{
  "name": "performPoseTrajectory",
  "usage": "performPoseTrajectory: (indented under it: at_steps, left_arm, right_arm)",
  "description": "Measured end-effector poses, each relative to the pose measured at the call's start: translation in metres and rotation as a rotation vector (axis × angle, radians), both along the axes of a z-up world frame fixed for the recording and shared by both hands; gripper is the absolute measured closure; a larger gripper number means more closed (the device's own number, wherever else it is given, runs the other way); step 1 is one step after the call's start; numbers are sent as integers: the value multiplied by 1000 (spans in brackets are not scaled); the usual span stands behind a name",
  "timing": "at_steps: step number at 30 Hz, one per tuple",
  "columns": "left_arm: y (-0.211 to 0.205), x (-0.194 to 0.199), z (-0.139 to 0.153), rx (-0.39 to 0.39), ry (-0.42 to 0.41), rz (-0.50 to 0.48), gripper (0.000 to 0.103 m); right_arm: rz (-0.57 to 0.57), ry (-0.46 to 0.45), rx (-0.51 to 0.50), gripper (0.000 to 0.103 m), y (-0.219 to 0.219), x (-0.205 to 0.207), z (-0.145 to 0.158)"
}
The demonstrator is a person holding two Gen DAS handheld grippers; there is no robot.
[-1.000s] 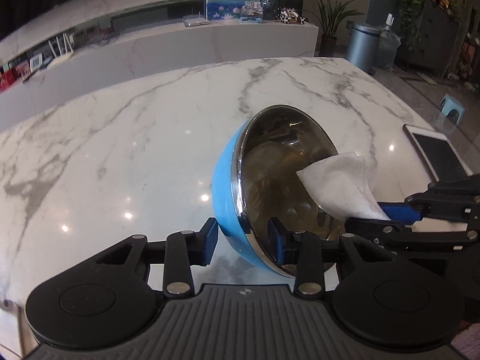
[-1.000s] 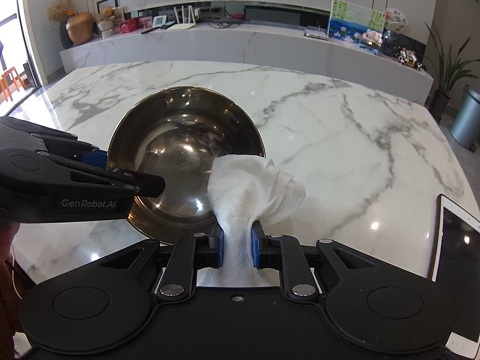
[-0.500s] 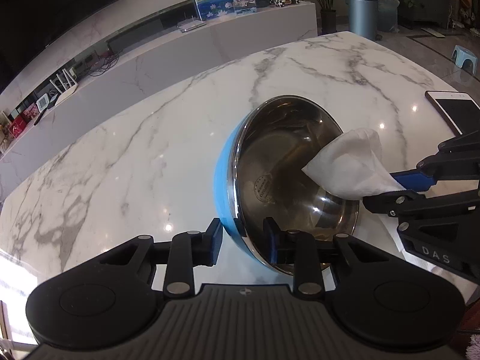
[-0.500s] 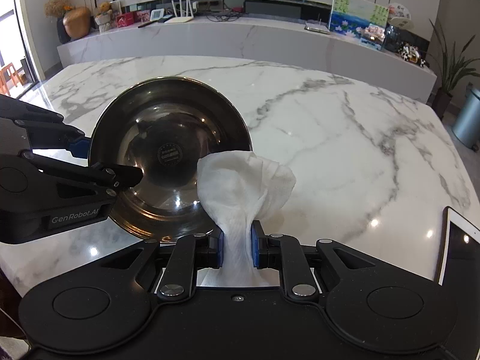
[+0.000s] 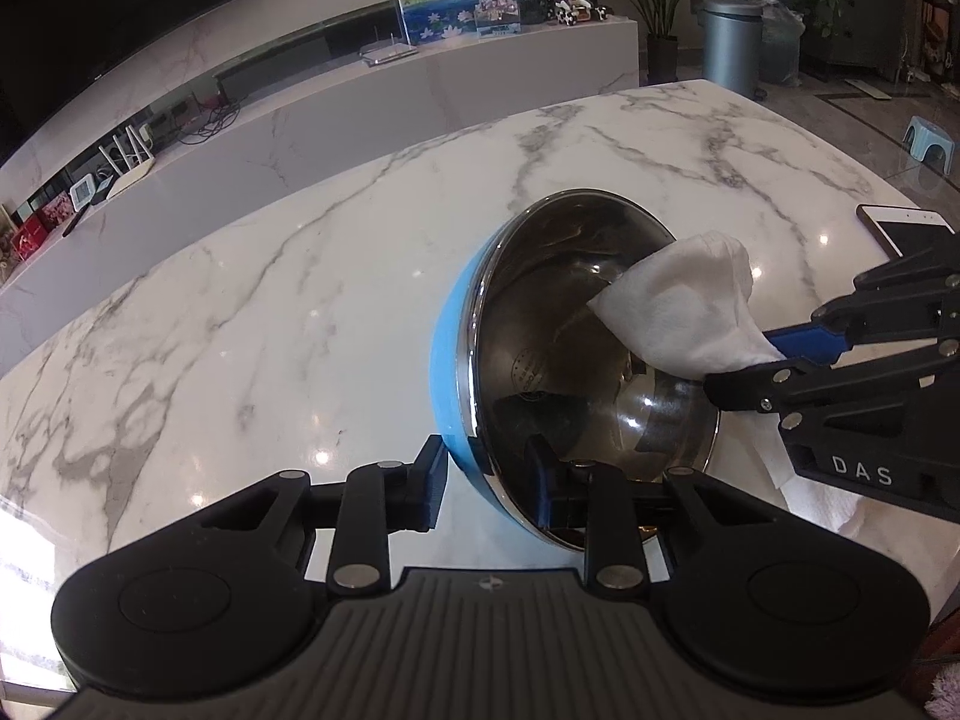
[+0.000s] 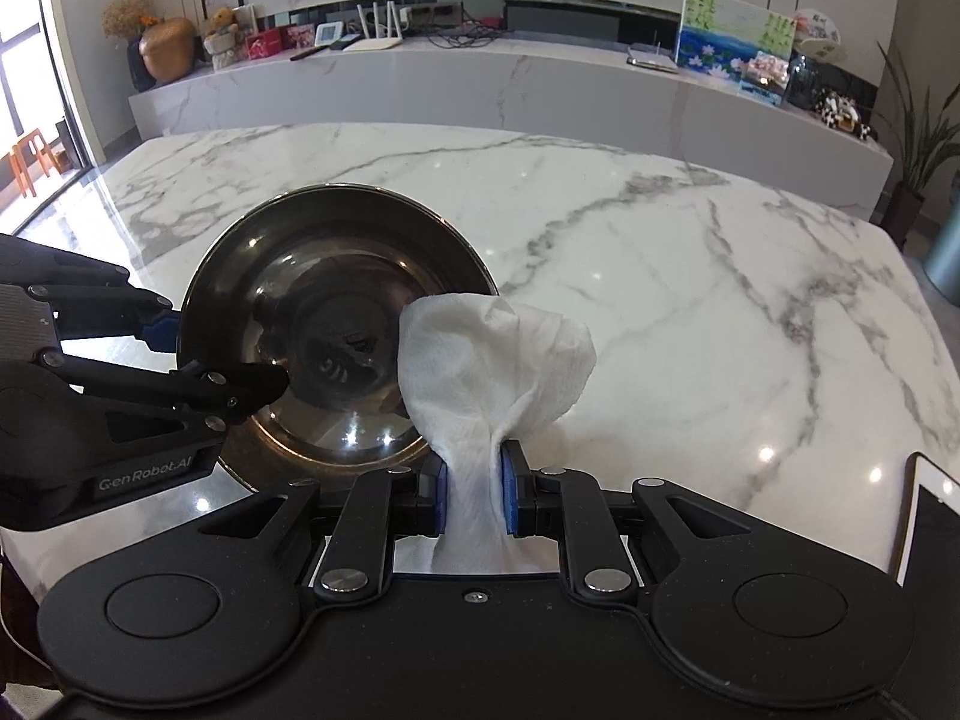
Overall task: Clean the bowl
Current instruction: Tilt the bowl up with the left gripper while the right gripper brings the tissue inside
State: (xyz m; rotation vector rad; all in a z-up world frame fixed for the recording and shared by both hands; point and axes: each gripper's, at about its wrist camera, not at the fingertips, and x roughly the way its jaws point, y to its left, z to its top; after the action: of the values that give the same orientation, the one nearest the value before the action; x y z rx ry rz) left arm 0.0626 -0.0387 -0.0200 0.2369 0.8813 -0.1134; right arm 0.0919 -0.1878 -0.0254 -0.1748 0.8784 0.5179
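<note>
the round bowl with a glossy sky-blue outer shell and mirror-bright steel lining was tipped on its side above the polished white marble tabletop with grey veins, its mouth turned toward 3 o'clock in the left wrist view. the left gripper had its blue-padded fingers clamped across the bowl's thin chrome rim at the 6 o'clock edge, one pad on the blue outside and one inside the steel. the right gripper was pinched narrow on a crumpled white paper towel with a soft quilted texture, the sheet squeezed to a neck between the pads and puffing out beyond them. in the right wrist view the towel's bulge overlapped the bowl's rim at about 4 o'clock; from the left it reached into the hollow from 3 o'clock, against the upper wall. a flat white-framed tablet with a dark screen lay on the marble at 2 o'clock, apart from the bowl.
</note>
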Motion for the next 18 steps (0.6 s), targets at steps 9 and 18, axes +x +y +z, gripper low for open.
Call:
performPoseTrajectory:
  at_steps: [9, 18]
  left_arm:
    - [0, -3, 0, -3, 1, -11, 81]
    - [0, -5, 0, -6, 1, -22, 84]
  right_arm:
    - [27, -2, 1, 88, 3, -7, -2]
    - [83, -24, -8, 88, 10, -13, -2]
